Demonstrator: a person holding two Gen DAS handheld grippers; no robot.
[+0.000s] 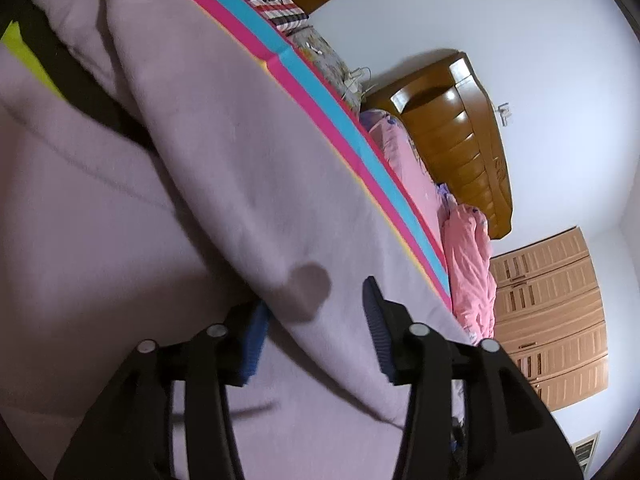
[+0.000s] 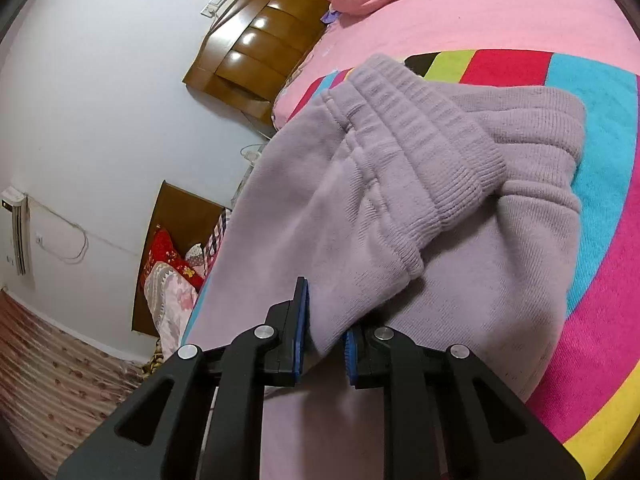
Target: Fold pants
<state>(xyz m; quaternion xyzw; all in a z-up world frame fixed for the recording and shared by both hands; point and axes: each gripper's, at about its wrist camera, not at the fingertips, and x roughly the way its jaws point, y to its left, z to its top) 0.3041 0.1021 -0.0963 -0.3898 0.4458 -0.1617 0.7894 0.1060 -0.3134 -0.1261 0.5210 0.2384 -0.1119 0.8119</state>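
Observation:
Lilac sweatpants [image 1: 224, 168] lie on a rainbow-striped mat [image 1: 320, 92] on a bed. In the left wrist view my left gripper [image 1: 316, 320] stands open, its blue pads either side of a raised fold of the pants. In the right wrist view my right gripper [image 2: 326, 328] has its blue pads closed on a fold of the pants [image 2: 400, 208], just below the ribbed cuffs [image 2: 424, 148], which lie folded back over the waistband end. The striped mat [image 2: 600, 240] shows to the right of the pants.
A pink sheet [image 2: 460, 20] covers the bed, with a bunched pink blanket [image 1: 468, 264] near the wooden headboard [image 1: 456, 140]. A wooden wardrobe [image 1: 556, 312] stands by the white wall. Piled bedding [image 2: 172, 276] lies at the mat's far side.

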